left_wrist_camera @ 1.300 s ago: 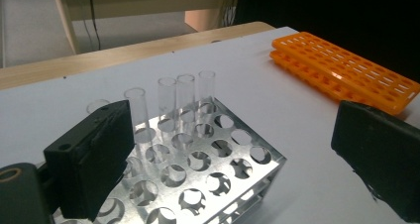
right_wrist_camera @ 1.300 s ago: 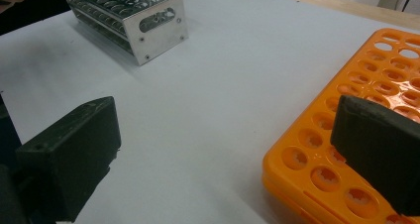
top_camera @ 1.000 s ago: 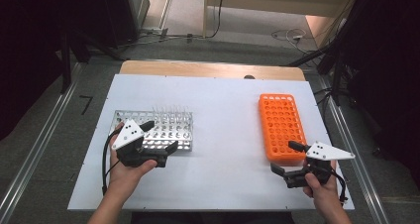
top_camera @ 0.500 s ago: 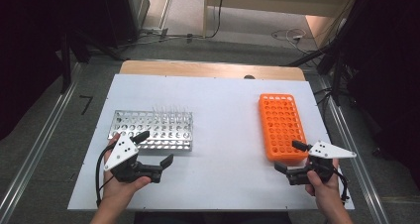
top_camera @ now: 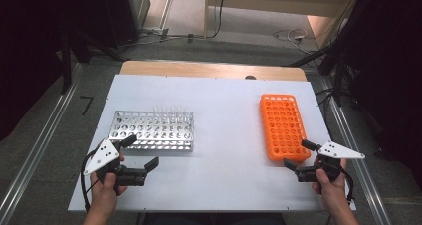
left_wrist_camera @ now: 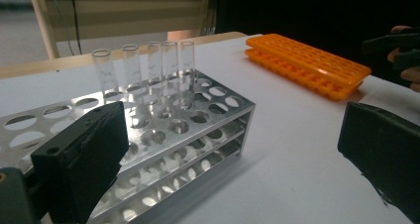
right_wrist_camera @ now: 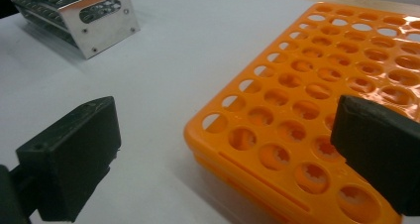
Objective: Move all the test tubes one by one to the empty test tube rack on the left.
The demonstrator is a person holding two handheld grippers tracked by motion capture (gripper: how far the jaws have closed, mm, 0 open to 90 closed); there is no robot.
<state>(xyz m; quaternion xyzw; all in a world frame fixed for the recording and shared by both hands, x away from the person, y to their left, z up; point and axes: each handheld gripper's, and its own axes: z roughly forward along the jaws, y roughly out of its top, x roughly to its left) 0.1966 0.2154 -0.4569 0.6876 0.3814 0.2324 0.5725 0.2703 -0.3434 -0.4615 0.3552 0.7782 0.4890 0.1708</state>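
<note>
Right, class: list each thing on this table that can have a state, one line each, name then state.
left tool: open, holding nothing, near the metal rack.
right tool: open, holding nothing, at the orange rack's near end.
metal rack: upright, mostly unfilled.
glass tubes: five, upright in the metal rack.
orange rack: flat on the table, holes unfilled.

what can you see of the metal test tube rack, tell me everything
The metal rack looks like shiny, silvery sheet metal: stacked perforated plates with rows of round holes, closed by a screwed end plate. It lies flat on the white table, left of centre, long side across. Five clear, seemingly empty glass tubes stand upright in its far row; the other holes look empty. The left claw hangs open at its near edge; whether one jaw touches it is unclear.
</note>
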